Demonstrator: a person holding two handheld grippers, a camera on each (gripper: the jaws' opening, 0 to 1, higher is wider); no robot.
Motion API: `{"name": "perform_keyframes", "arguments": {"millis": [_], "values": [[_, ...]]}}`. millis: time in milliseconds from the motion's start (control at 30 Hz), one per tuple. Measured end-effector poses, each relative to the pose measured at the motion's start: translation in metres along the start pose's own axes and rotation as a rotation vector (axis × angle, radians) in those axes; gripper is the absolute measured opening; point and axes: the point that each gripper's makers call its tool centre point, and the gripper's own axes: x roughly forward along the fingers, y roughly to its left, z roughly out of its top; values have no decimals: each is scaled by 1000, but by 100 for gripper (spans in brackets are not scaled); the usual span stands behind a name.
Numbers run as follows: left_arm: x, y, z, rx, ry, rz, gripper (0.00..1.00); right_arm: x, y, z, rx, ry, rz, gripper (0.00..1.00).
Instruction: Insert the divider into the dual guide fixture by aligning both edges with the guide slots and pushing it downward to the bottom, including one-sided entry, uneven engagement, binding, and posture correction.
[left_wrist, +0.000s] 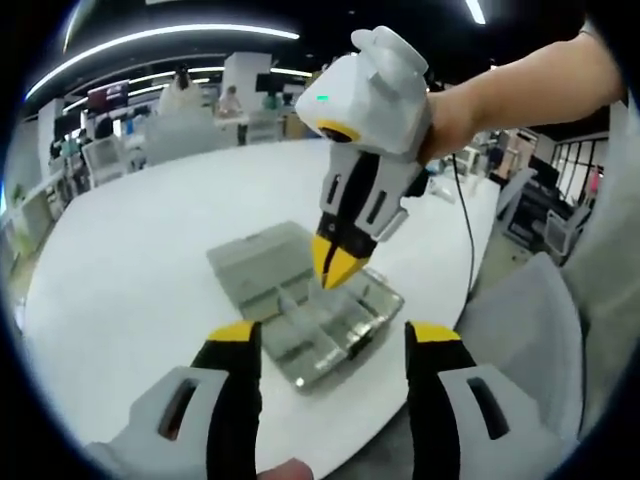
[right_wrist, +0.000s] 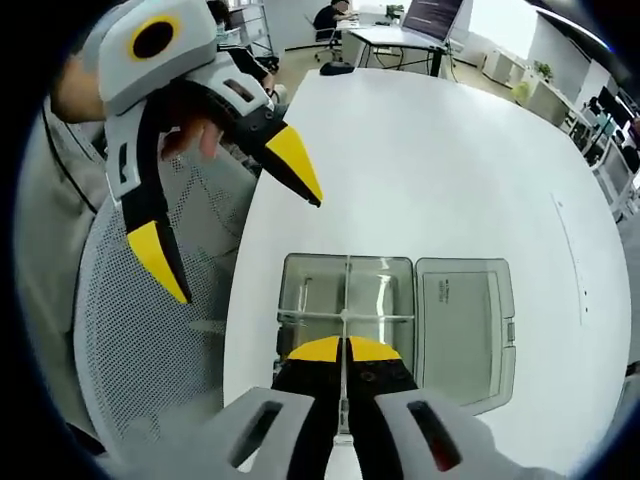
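Your right gripper (right_wrist: 343, 348) rises at the bottom centre of the right gripper view with its yellow-tipped jaws pinched together on a thin clear divider (right_wrist: 344, 400), whose edge runs as a pale line between them. In the left gripper view that same gripper (left_wrist: 338, 268) comes down from the upper right, held in your hand (left_wrist: 455, 115), its tips meeting right over the fixture.

The fixture is a clear plastic compartment box (right_wrist: 345, 300) lying open on the white round table (right_wrist: 440, 160), low in the frame just beyond the tips, with its lid (right_wrist: 465, 315) folded flat to the right. In the left gripper view the box (left_wrist: 330, 320) lies at centre.

Your left gripper (left_wrist: 335, 340) has its jaws spread wide at the bottom of its own view, holding nothing, short of the box. In the right gripper view it hangs at upper left (right_wrist: 240, 235), wide apart, over a mesh chair (right_wrist: 150, 360).
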Motion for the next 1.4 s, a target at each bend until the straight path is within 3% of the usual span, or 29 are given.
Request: {"name": "perform_keyframes", "arguments": {"millis": [1033,1133,1400], "values": [[-2,2,1,-1,-6,8,57,4,0,1,11,-9,0,0],[-2,3,0,0,-5,8,57,5,-1,1,47,-14,4,0],[-2,5,1,0,-7,9,57,6,2,-5,16,-5,4,0]]}}
